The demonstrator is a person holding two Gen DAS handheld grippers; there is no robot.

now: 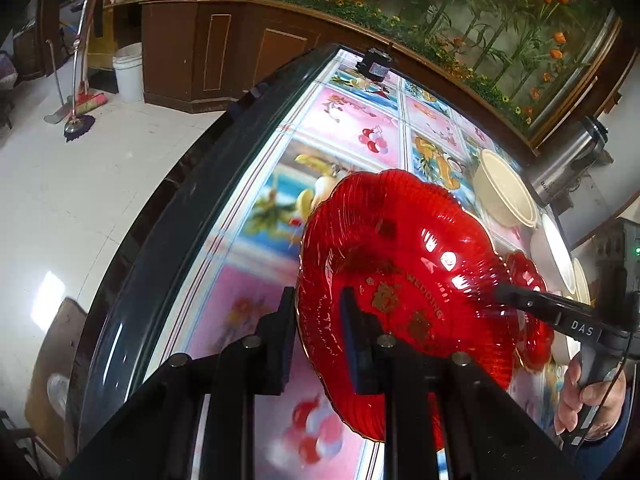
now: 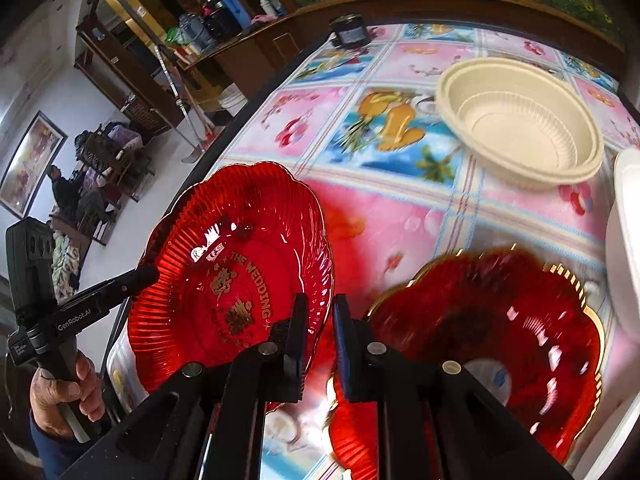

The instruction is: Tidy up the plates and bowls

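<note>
- The left gripper [image 1: 316, 328] is clenched on the near-left rim of a red scalloped wedding plate [image 1: 404, 272], its two black fingers pinching the edge with one inside the plate and one outside.
- The right gripper [image 2: 320, 332] is clenched on the opposite, right-hand rim of the same plate; in the left wrist view its dark fingers [image 1: 516, 296] reach in from the right and meet the edge.
- The plate is tilted, carrying gold lettering and gold characters in its centre, and sits over the near-left part of the desk [image 1: 256, 184], close to the dark edge.
- A second red plate [image 2: 492, 344] with a gold-trimmed scalloped rim lies just right of the first, on the near side; it looks blurred.
- A stack of cream ribbed bowls [image 2: 520, 120] sits farther back on the right, well apart from the red plates.
- A white dish [image 2: 628, 232] shows at the far right edge.
- A small black jar [image 2: 349, 32] stands at the far end of the desk.
- The desk is covered by a pink and blue fruit-patterned cloth [image 2: 392, 216].
- A hand [image 2: 60, 396] grips the left gripper's handle.
</note>
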